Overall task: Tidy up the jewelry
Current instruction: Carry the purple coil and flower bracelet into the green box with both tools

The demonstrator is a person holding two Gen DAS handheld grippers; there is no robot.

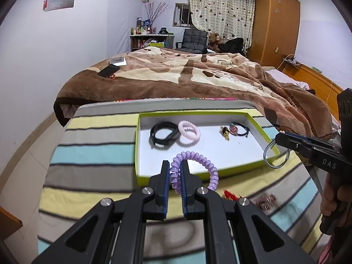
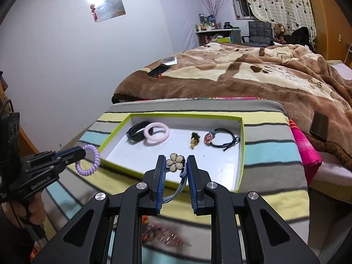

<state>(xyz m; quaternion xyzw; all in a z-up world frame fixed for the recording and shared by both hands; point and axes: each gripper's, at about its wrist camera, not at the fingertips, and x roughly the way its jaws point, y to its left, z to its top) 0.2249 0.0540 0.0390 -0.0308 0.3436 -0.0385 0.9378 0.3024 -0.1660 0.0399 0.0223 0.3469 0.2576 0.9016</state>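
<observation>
A green-rimmed white tray (image 1: 138, 136) (image 2: 241, 149) lies on a striped cloth. In it are a black band (image 1: 160, 134) (image 2: 135, 131), a pink coil tie (image 1: 189, 132) (image 2: 156, 133), a gold piece (image 1: 224, 132) (image 2: 194, 142) and a black tie with a pink charm (image 1: 238, 129) (image 2: 222, 139). My left gripper (image 1: 175, 165) (image 2: 82, 151) is shut on a purple coil tie (image 1: 198, 165) (image 2: 89, 160) at the tray's near-left edge. My right gripper (image 2: 176, 160) (image 1: 277, 137) is shut on a bluish tie with a cream flower (image 2: 175, 162) (image 1: 275, 155) over the tray's near-right edge.
Blurred red and pink jewelry (image 1: 264, 200) (image 2: 162, 235) lies on the striped cloth (image 1: 92, 154) near me. A bed with a brown blanket (image 1: 187, 77) lies beyond, with a phone (image 1: 109, 70) on it. A pink cloth (image 2: 305, 151) lies at the right.
</observation>
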